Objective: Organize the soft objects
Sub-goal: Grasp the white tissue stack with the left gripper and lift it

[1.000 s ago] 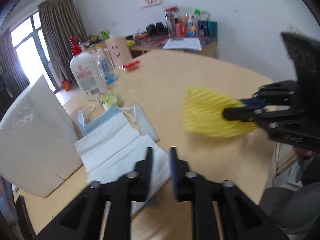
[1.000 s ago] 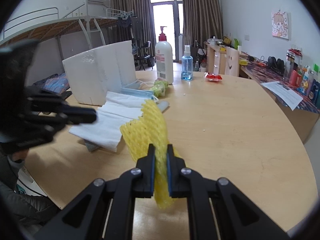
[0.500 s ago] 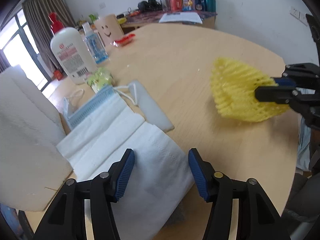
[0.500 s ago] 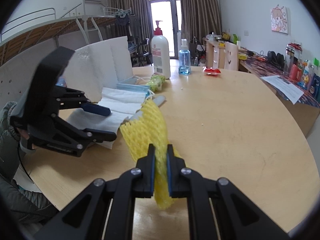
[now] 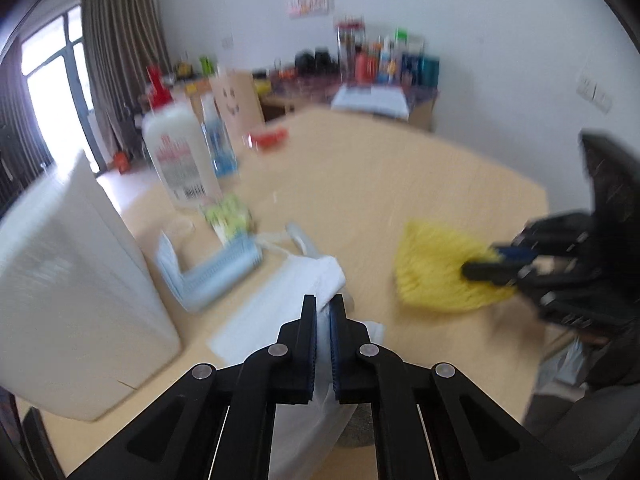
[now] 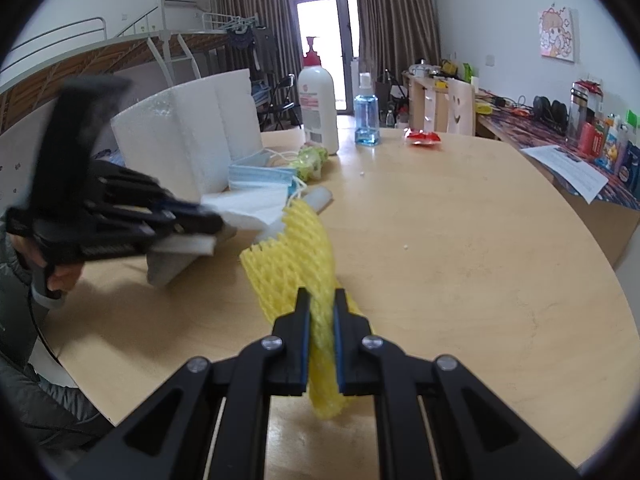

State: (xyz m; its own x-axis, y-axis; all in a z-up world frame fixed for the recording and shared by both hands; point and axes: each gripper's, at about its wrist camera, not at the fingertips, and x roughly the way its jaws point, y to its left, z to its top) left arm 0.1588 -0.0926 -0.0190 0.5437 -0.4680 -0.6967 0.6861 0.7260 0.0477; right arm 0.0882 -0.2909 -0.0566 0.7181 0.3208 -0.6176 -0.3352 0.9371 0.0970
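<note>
Round wood table (image 6: 460, 248); its curved edge runs close along the near side, w/ wide bare wood to the right of the foam net (image 6: 298, 248). Left gripper (image 5: 322, 312) is pinched tight on a white cloth (image 5: 304, 280), which is raised off the table left of the net. Right gripper (image 6: 321, 312) is clamped on the yellow net, which sticks out fwd between the fingers & hangs a little below them. Beyond the net: blue masks (image 6: 260, 174), a green bundle (image 6: 310, 160), then a lotion bottle (image 6: 318, 108) & blue spray bottle (image 6: 366, 114). White foam block (image 6: 188, 136) stands far left of the net, near the table's edge.
</note>
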